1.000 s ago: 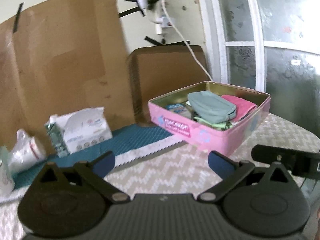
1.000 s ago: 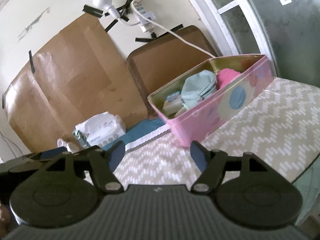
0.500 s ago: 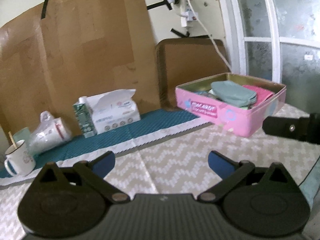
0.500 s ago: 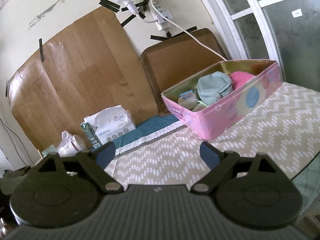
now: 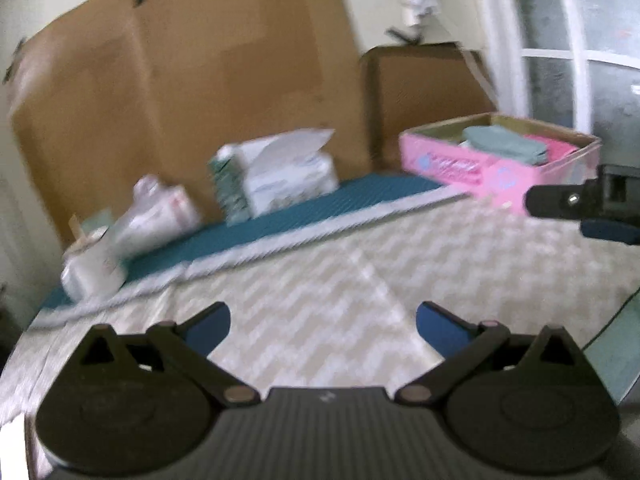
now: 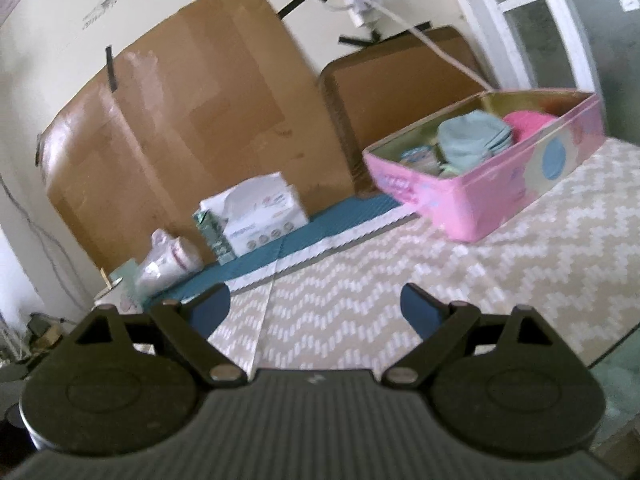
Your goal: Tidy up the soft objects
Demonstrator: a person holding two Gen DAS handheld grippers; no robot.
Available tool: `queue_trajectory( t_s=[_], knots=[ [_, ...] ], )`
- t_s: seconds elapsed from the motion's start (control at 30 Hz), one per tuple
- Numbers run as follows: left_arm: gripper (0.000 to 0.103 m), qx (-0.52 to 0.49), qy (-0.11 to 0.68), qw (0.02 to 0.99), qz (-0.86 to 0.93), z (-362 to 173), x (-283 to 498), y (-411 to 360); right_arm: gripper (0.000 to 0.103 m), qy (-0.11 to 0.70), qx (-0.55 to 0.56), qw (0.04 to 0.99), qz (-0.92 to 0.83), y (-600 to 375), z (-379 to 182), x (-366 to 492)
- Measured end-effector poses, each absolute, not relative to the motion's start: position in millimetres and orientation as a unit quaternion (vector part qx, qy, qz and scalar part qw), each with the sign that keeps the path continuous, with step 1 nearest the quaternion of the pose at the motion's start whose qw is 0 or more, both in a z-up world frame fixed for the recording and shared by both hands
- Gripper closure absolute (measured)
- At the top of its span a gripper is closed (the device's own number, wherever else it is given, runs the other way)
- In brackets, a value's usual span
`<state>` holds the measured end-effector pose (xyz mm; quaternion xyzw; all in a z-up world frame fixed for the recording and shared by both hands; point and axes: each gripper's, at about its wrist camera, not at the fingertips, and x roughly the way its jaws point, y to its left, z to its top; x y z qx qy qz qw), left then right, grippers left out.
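Hovering over the chevron-patterned worktop (image 6: 500,264), the left gripper (image 5: 323,326) and the right gripper (image 6: 315,306) both stand spread wide with nothing between their fingers. A pink tin (image 6: 496,196) sits at the far right of the worktop — inside it lie a grey-green pouch (image 6: 472,140) and a pink cloth (image 6: 528,122), side by side. A tissue pack (image 6: 256,212) rests on the teal mat (image 6: 320,224), well apart from the tin.

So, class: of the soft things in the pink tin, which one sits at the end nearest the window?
The pink cloth; the grey-green pouch lies beside it, further from the window.
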<state>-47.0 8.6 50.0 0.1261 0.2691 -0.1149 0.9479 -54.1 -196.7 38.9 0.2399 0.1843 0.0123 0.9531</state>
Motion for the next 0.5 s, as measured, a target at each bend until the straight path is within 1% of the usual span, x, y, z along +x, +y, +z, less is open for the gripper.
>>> queue_trajectory(
  t_s=[0.1,0.2,0.5],
  knots=[
    [0.000,0.122,0.281,0.949,-0.080,48.2,-43.1,20.1,0.009,0.201,0.248,0.947,0.030,-196.6,31.5,-47.1],
    [0.000,0.126,0.279,0.949,-0.072,51.5,-34.1,12.0,0.009,0.203,0.253,0.945,0.034,-202.7,28.5,-46.8],
    [0.000,0.131,0.279,0.940,-0.145,58.5,-5.7,-63.0,0.009,0.149,0.272,0.949,-0.050,-249.4,31.0,-75.5]
  ],
)
